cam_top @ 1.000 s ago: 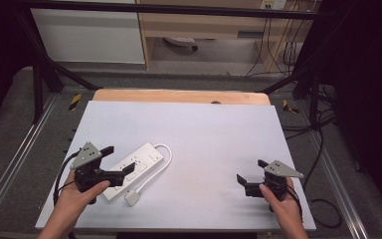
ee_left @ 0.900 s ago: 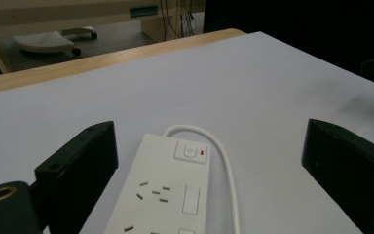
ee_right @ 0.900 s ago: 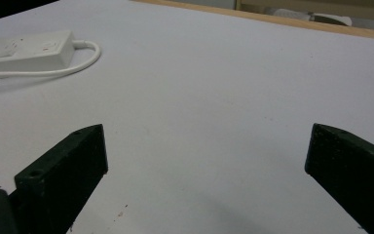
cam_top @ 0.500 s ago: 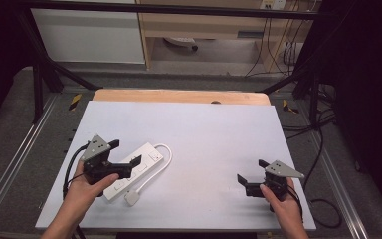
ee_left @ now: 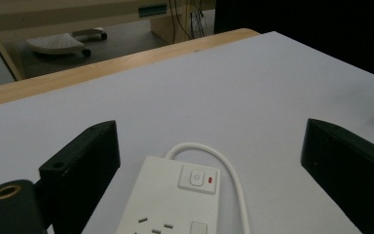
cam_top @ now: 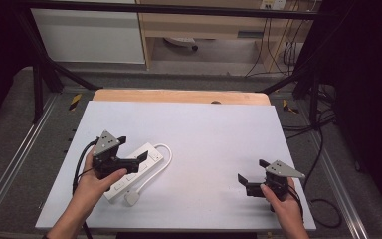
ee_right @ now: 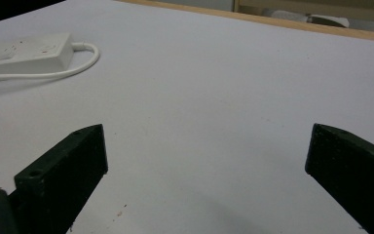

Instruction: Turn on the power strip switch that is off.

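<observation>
A white power strip [cam_top: 151,153] lies on the white table top [cam_top: 204,124] at the left, its cable [cam_top: 166,154] looping back to a plug [cam_top: 132,199] near the front edge. My left gripper [cam_top: 132,149] hovers over the strip, open, one jaw on each side of it. In the left gripper view the strip [ee_left: 170,204] lies between the spread jaws, its switch [ee_left: 198,178] showing a red light. My right gripper [cam_top: 252,172] is open above bare table at the front right. The right gripper view has the strip [ee_right: 24,51] far off at its upper left.
A wooden strip [cam_top: 179,95] borders the table's far edge. Metal rails [cam_top: 17,164] run along both sides. Cabinets and hanging cables [cam_top: 278,45] stand beyond the table.
My left gripper has moved forward and to the right, from the strip's near end to over its switch end. The right gripper has stayed still.
</observation>
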{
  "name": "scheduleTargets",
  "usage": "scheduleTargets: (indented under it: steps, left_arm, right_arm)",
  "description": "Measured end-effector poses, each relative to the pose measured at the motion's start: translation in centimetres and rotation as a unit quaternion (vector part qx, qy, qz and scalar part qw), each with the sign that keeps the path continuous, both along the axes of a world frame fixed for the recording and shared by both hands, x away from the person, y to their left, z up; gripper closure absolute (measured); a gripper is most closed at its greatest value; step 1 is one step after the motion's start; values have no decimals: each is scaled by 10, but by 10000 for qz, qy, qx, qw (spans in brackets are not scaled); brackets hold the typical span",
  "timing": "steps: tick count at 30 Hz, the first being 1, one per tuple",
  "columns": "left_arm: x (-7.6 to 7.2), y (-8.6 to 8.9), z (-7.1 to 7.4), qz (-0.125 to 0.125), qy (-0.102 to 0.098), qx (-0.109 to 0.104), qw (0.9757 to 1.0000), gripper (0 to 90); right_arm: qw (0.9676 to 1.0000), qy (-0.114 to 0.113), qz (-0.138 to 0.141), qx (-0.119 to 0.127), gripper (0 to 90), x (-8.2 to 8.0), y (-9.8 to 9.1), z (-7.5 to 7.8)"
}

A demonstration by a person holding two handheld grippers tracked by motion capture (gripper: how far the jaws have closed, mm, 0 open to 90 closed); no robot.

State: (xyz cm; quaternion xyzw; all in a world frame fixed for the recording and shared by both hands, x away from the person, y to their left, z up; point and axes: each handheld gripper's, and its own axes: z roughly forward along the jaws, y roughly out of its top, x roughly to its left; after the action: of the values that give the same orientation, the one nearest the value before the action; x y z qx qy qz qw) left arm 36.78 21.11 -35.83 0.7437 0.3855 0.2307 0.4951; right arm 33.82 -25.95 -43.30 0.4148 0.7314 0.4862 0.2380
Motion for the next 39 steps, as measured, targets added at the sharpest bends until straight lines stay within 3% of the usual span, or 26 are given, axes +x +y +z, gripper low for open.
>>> scheduleTargets:
  steps: [18, 25, 33, 39]
  left_arm:
    - [16, -18, -7, -96, 73, 88, 9999, 127]
    - [19, -20, -12, -232, 84, 93, 9997, 207]
    - [23, -18, -18, -129, 182, 181, 9996, 294]
    - [26, -16, -21, -87, 259, 262, 9993, 425]
  right_arm:
    - [10000, 5, -11, -16, 23, 0, -2, 0]
    - [10000, 6, -16, -28, 23, 0, -1, -1]
    - [10000, 13, -19, -35, 23, 0, -2, -1]
    - [10000, 19, -15, -42, 23, 1, -2, -1]
